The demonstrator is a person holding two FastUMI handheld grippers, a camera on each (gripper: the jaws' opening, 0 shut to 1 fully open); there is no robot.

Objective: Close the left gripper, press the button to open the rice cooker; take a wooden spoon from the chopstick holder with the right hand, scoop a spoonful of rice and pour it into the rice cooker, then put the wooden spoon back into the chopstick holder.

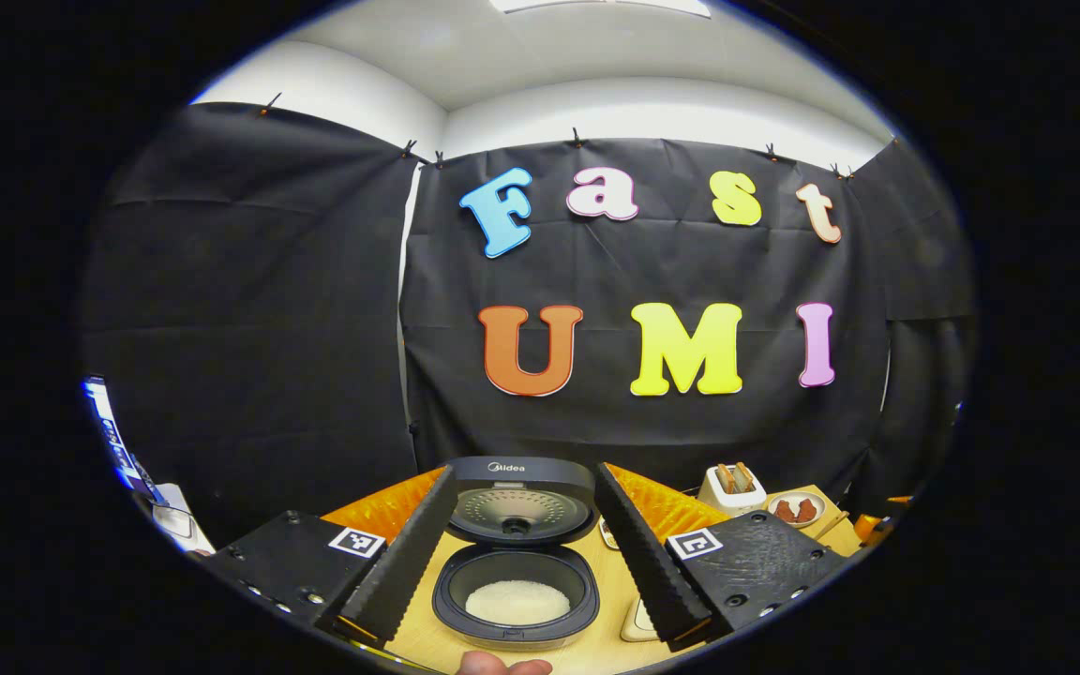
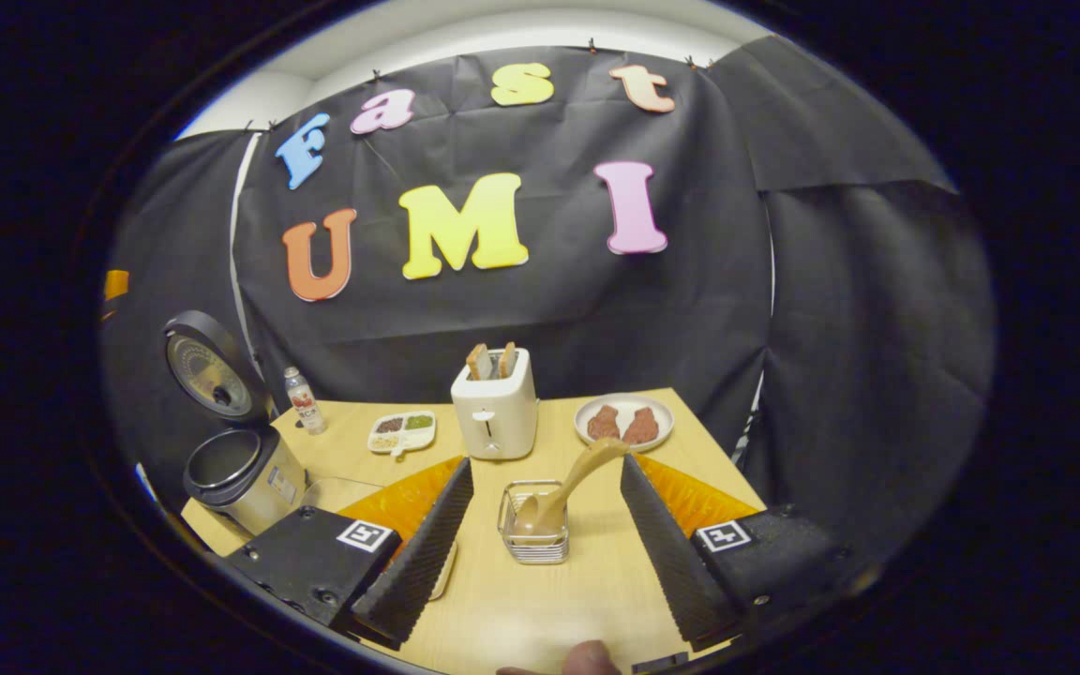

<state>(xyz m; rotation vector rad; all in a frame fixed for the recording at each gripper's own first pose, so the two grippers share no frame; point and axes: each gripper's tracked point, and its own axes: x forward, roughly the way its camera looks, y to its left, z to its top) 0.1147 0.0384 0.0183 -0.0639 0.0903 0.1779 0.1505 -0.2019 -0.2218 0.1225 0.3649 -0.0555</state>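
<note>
Black round rice cooker point(image 1: 516, 562) lower centre of left gripper view, lid up, white rice inside. Tan wooden spoon point(image 2: 566, 487) leans in wire chopstick holder point(image 2: 534, 525). Left gripper point(image 1: 517, 562) and right gripper point(image 2: 540, 530) both spread wide, empty.

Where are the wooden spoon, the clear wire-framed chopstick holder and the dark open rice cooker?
wooden spoon point(image 2: 576, 476), right gripper view, on its handle.
chopstick holder point(image 2: 507, 518), right gripper view, on its left wall.
rice cooker point(image 1: 514, 512), left gripper view, on its raised lid.
</note>
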